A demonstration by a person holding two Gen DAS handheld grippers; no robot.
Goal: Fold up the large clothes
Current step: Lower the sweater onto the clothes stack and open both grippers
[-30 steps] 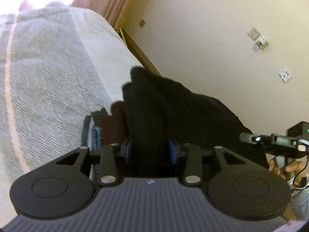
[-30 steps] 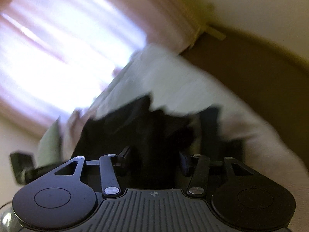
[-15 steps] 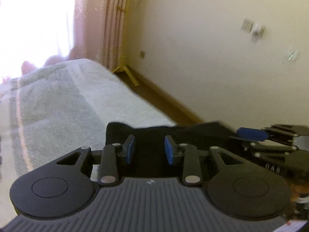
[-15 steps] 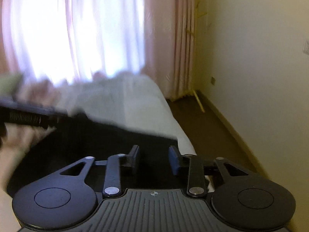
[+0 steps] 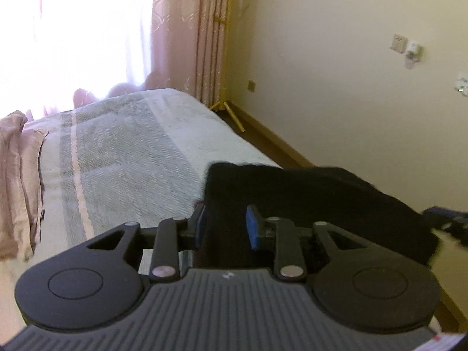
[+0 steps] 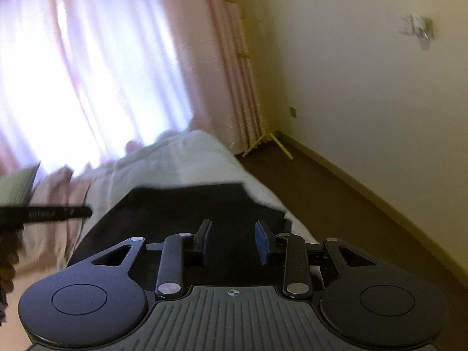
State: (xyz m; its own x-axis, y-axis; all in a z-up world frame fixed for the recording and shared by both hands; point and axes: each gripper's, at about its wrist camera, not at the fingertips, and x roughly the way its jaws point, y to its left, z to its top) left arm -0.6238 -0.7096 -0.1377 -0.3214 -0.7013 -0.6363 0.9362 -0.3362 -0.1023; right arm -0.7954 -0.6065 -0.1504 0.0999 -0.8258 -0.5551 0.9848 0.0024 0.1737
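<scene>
Nearest the lens in the left wrist view, the left gripper (image 5: pixel 224 226) pinches a bunched fold of the black garment (image 5: pixel 307 193) between its blue pads; its jaws have just been closing on the cloth. The garment stretches from there toward the lower right of the frame. In the right wrist view, the right gripper (image 6: pixel 232 241) has black cloth filling the gap between its fingers, which have narrowed and steadied; whether the pads press it cannot be told. Here the garment (image 6: pixel 187 207) spans the lower centre, above the grey-white bedspread (image 5: pixel 122 158). Beyond, at upper left, hangs the pink curtain (image 6: pixel 122 67); the cream wall (image 5: pixel 351 82) fills the right.
</scene>
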